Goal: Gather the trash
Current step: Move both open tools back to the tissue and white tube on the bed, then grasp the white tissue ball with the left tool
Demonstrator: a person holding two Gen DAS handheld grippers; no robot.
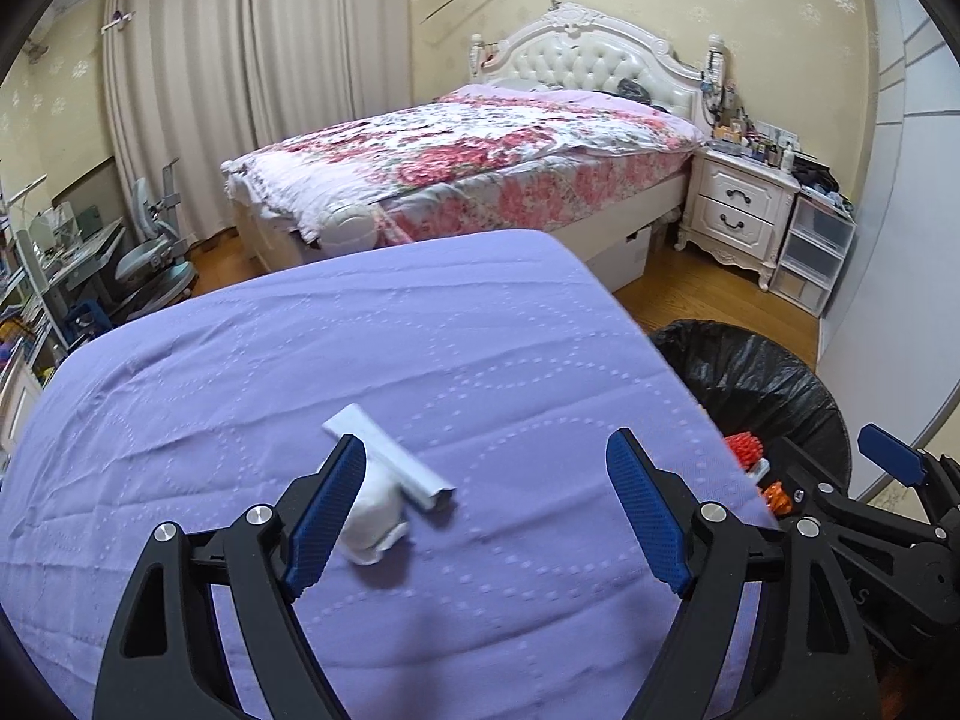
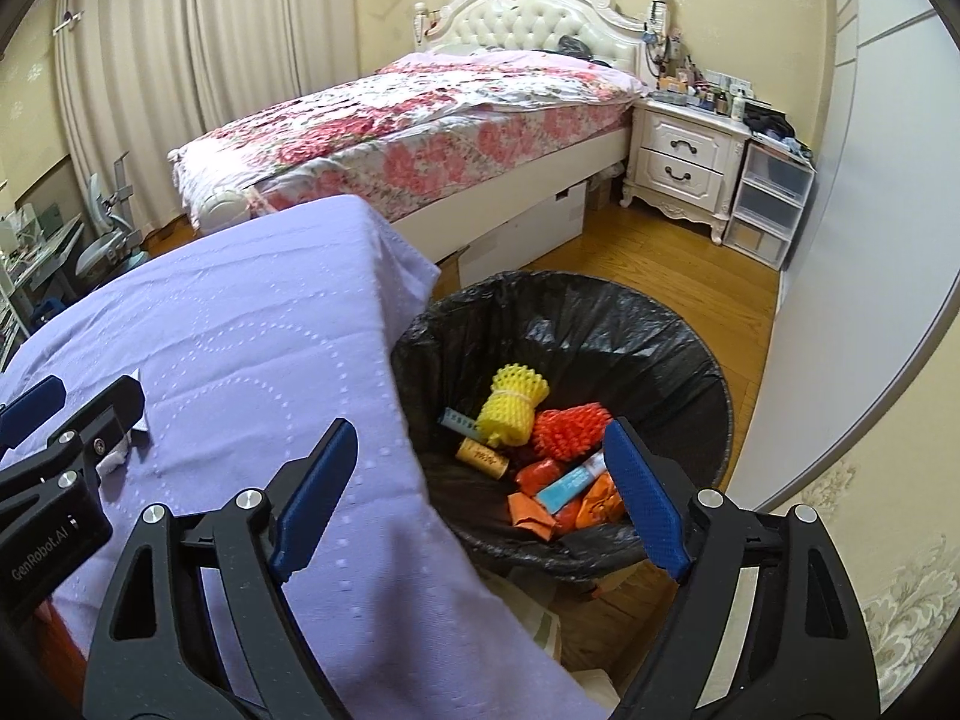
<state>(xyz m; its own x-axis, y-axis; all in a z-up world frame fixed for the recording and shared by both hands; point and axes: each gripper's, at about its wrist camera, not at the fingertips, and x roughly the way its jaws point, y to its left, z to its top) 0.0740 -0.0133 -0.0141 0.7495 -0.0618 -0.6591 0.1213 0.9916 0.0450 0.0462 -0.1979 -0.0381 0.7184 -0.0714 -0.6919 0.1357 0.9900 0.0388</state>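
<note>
A small white box (image 1: 390, 459) and a crumpled white tissue (image 1: 375, 516) lie on the purple cloth (image 1: 300, 372). My left gripper (image 1: 486, 510) is open and empty, its left finger just beside the tissue. My right gripper (image 2: 480, 498) is open and empty, hovering over the near rim of the black-lined trash bin (image 2: 600, 324). The bin holds a yellow foam net (image 2: 516, 402), a red foam net (image 2: 567, 429), orange wrappers (image 2: 540, 504) and a blue-white tube (image 2: 570, 483). The left gripper also shows at the left edge of the right wrist view (image 2: 60, 420).
The purple-covered surface ends at its right edge, with the bin (image 1: 756, 384) on the wooden floor (image 2: 660, 258) right beside it. A floral bed (image 1: 468, 162), white nightstand (image 1: 738, 210) and plastic drawers (image 1: 816, 252) stand behind. A grey wall panel (image 2: 840, 276) is at right.
</note>
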